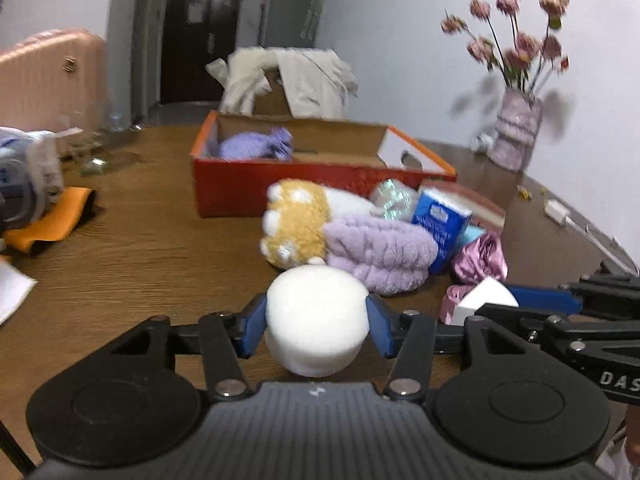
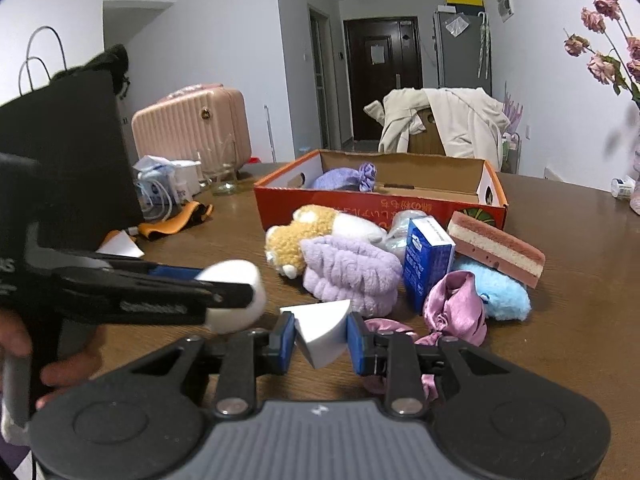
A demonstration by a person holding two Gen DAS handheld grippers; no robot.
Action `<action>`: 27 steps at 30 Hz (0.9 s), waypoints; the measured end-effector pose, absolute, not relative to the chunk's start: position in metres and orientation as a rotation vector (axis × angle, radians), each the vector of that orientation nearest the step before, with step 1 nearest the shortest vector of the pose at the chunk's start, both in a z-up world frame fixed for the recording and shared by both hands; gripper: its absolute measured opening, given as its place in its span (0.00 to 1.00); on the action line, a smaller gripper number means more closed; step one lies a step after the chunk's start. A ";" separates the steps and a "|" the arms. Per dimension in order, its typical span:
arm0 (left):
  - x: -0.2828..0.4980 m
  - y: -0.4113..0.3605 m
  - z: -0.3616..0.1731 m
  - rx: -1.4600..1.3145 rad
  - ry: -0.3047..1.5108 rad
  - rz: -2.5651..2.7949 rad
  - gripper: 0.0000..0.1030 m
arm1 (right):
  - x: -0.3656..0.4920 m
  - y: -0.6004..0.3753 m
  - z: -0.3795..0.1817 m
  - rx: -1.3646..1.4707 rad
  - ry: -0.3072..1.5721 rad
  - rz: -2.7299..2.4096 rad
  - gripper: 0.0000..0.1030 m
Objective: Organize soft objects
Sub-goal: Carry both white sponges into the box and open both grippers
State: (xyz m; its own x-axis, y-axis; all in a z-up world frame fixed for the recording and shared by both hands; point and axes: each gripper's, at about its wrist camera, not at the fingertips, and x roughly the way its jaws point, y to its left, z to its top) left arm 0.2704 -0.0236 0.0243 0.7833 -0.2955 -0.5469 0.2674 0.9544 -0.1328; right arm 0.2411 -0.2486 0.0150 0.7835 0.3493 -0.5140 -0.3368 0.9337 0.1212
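Observation:
My left gripper (image 1: 316, 314) is shut on a white round foam puff (image 1: 312, 332), held just above the wooden table. Beside it on the right, my right gripper (image 2: 322, 336) is shut on a white foam wedge (image 2: 320, 330). Ahead lies a pile of soft things: a tan plush toy (image 1: 292, 220), a lilac fluffy headband (image 1: 380, 256), a pink satin scrunchie (image 2: 452, 304), a blue fluffy piece (image 2: 504, 294) and a pink layered sponge (image 2: 496, 248). Behind the pile stands an open red box (image 1: 240, 192) with a purple knitted item (image 1: 256, 146) inside.
A blue carton (image 2: 428, 260) stands upright in the pile. A vase of dried flowers (image 1: 514, 132) is at the table's far right. An orange cloth (image 1: 44, 224) and bagged items lie at the left, near a glass jar (image 2: 224, 178). A draped chair stands behind the box.

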 end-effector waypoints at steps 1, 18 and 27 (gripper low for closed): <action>0.264 -0.019 0.029 -0.060 0.587 -0.293 0.52 | 0.238 -0.249 0.016 0.024 0.554 0.370 0.26; 0.267 -0.010 0.075 -0.075 0.451 -0.281 0.52 | 0.267 -0.252 0.046 -0.017 0.484 0.319 0.27; 0.324 -0.020 0.101 -0.061 0.398 -0.282 0.52 | 0.328 -0.262 0.068 -0.029 0.450 0.313 0.27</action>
State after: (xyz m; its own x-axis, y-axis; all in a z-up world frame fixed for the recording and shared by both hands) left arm 0.3236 -0.0202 0.1010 0.8834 -0.2824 -0.3740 0.2587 0.9593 -0.1132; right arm 0.3284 -0.2621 0.0681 0.8536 0.2914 -0.4318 -0.3042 0.9517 0.0411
